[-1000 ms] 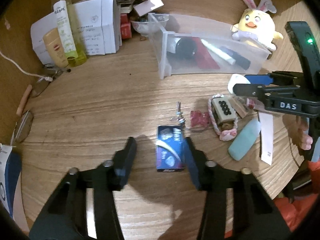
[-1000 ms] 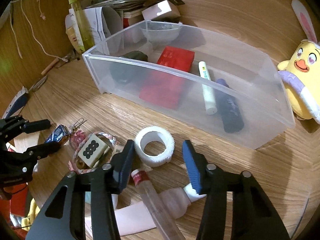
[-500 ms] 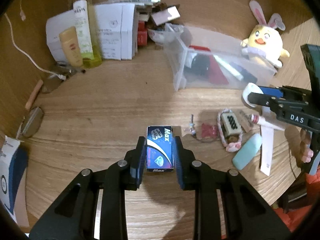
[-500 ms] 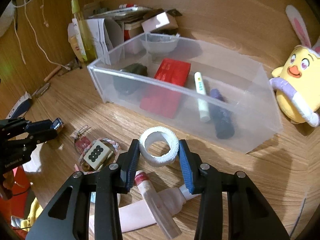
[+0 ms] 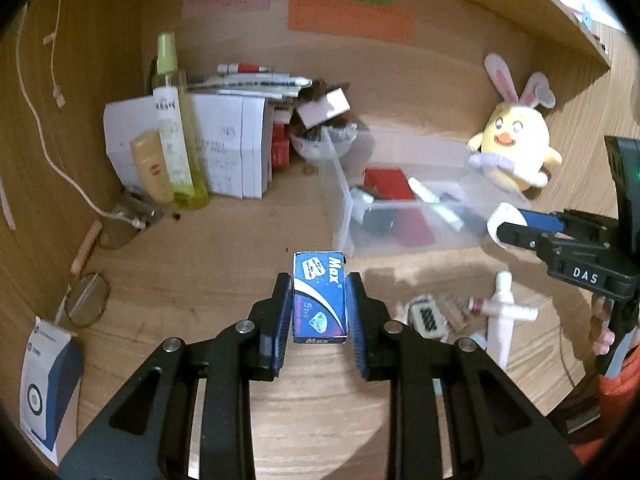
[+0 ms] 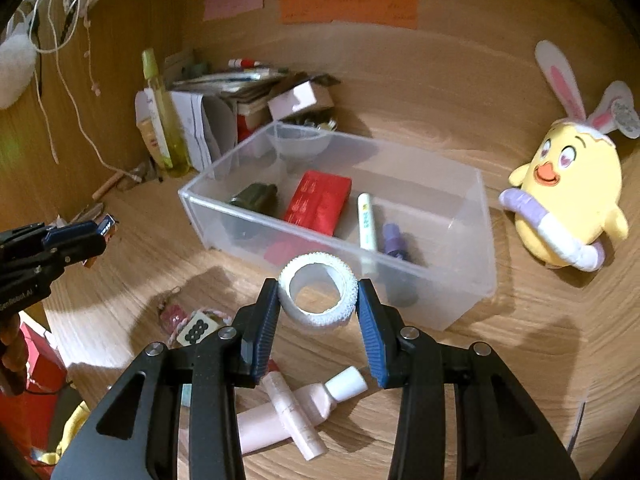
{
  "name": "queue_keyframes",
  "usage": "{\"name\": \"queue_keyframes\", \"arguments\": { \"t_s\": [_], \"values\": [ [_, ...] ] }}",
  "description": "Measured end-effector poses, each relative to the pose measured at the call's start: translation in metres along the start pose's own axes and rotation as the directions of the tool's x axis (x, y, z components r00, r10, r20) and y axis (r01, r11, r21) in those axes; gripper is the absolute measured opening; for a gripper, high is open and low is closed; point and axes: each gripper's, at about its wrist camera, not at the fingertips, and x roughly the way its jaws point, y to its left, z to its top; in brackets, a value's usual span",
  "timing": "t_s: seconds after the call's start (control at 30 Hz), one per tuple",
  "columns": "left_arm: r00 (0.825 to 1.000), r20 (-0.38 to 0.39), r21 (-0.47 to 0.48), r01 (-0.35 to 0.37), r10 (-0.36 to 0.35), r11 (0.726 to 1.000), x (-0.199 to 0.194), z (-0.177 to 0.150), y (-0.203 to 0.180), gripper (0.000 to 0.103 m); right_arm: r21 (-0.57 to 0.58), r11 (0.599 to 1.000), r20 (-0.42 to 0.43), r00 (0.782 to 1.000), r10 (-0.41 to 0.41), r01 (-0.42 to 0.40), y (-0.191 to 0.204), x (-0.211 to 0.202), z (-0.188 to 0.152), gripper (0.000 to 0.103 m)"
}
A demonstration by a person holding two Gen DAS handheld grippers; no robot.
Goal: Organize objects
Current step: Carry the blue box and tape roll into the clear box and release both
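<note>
1. Since one second back: both grippers lifted off the wooden desk surface (image 5: 224,264), each with a load; left jaws closed in from straddling to clamping, right jaws narrowed only slightly.
2. Clear rectangular plastic bin (image 6: 472,280) on desk, open-topped, holding red flat box (image 6: 318,202), dark green lump, white tube and purple stick. Judged as drop-off point.
3. Left gripper (image 5: 318,300): narrow opening, pads pressed on both long sides of small blue cardboard "Max" box (image 5: 319,296), held clear of desk, just short of bin's near corner.
4. Right gripper (image 6: 318,300): narrow opening, pads bearing on opposite outer walls of white textured tape roll (image 6: 318,294), held above desk in front of bin's long wall.
5. Handling, blue box: judged light, thin-walled, crushable; side grip across narrow width adequate, no extra squeeze.
6. Handling, tape roll: judged light, soft, springy, rough surface, unlikely to slip; hollow ring may ovalise; grip across diameter suitable.
7. Leftovers on desk: pink tube (image 6: 276,420), mahjong-tile keychain (image 6: 196,330).
</note>
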Motion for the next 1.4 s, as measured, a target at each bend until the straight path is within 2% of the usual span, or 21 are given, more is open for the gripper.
{"name": "queue_keyframes", "arguments": {
  "t_s": [0.43, 0.8, 1.1, 1.4],
  "values": [
    [0.994, 0.096, -0.019, 0.050, -0.048, 0.999, -0.005, 0.041, -0.012, 0.027, 0.049, 0.998, 0.111, 0.992, -0.051, 0.046, -0.028, -0.022, 0.028, 0.036],
    [0.990, 0.124, -0.012, 0.075, -0.073, 0.997, 0.008, 0.073, -0.030, 0.027, 0.064, 0.995, 0.172, 0.981, -0.086, 0.076, -0.047, -0.030, 0.051, 0.036],
    [0.992, 0.094, 0.007, 0.087, -0.088, 0.996, 0.037, 0.095, -0.051, 0.027, 0.067, 0.995, 0.142, 0.987, -0.078, 0.069, -0.059, -0.005, 0.062, 0.036],
    [0.995, 0.013, 0.011, 0.099, -0.099, 0.995, 0.081, 0.104, -0.069, 0.027, 0.091, 0.994, 0.063, 0.996, -0.064, 0.058, -0.075, 0.033, 0.059, 0.036]
  ]
}}
